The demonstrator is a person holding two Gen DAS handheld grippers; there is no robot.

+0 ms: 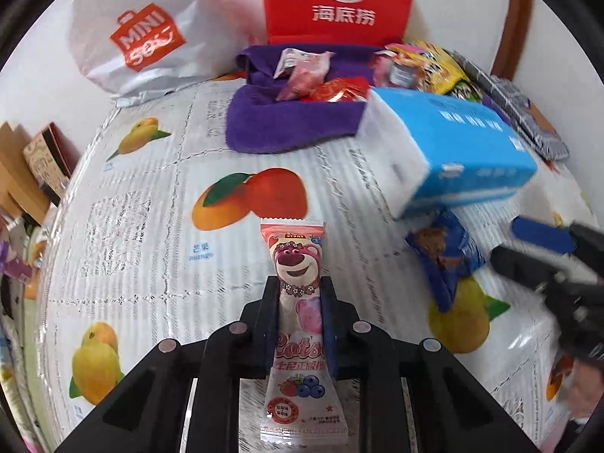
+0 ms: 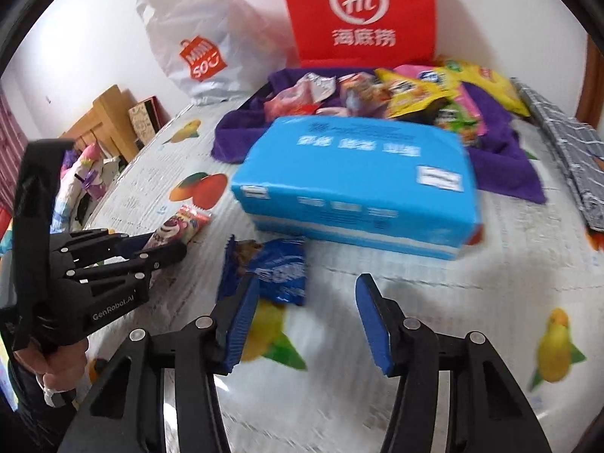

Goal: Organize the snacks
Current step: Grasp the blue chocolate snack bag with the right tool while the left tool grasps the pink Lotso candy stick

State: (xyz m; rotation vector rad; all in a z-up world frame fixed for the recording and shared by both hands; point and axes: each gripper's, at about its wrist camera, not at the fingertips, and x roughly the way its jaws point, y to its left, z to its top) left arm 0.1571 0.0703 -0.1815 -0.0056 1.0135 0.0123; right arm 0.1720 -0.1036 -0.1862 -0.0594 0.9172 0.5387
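My left gripper (image 1: pixel 300 290) is shut on a pink Lotso bear snack packet (image 1: pixel 296 260), held upright above the fruit-print tablecloth (image 1: pixel 151 196); the gripper (image 2: pixel 166 243) and the packet (image 2: pixel 181 224) also show in the right wrist view. My right gripper (image 2: pixel 307 294) is open and empty, just in front of a blue cookie packet (image 2: pixel 279 268) lying flat on the cloth; this packet shows in the left wrist view too (image 1: pixel 445 256). More snack packets (image 2: pixel 415 90) lie heaped on a purple towel (image 2: pixel 502 158) at the back.
A blue tissue pack (image 2: pixel 358 181) lies mid-table between the cookie packet and the towel. A red Haidilao bag (image 2: pixel 362 11) and a white Miniso bag (image 2: pixel 196 37) stand against the back wall. A grey checked cloth (image 2: pixel 570 151) lies at right. Boxes (image 2: pixel 113 120) sit off the left edge.
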